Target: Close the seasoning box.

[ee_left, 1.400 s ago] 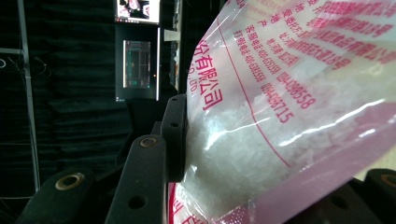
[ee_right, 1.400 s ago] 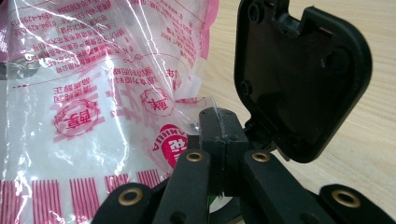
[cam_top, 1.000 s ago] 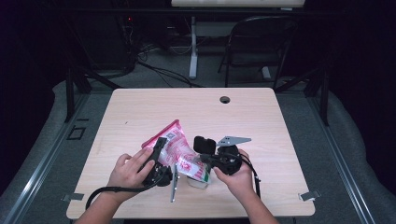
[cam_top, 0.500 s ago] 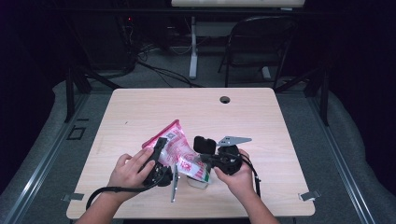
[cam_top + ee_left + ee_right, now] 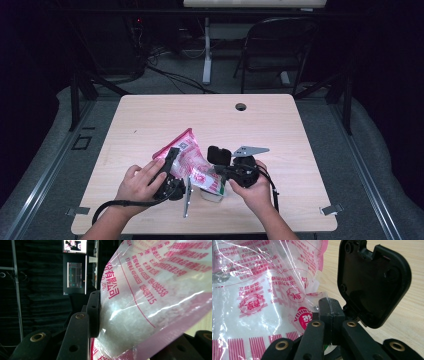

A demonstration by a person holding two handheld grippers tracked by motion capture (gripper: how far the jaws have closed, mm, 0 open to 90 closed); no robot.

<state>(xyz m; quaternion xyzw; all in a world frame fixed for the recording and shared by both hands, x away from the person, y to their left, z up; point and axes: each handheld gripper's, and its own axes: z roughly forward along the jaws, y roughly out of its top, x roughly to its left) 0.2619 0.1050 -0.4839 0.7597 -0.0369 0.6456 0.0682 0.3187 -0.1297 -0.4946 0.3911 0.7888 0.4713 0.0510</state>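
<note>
**Both grippers clamped on pink bag**

We see the bag [image 5: 187, 162] near the table [image 5: 150, 120] front edge, at 6 o'clock from the table's hole [image 5: 241, 107]. Left gripper [image 5: 172, 167] jaws grip its bulging body, at 9 o'clock. Right gripper [image 5: 220, 167] jaws pinch tight on the clear film edge, at 3 o'clock.

A clear plastic bag [image 5: 155, 297] with pink print and white granules fills the right of the frame, pressed by the left gripper [image 5: 125, 340]'s black jaw at centre. Lit monitors [image 5: 75, 277] glow upper left.
</note>
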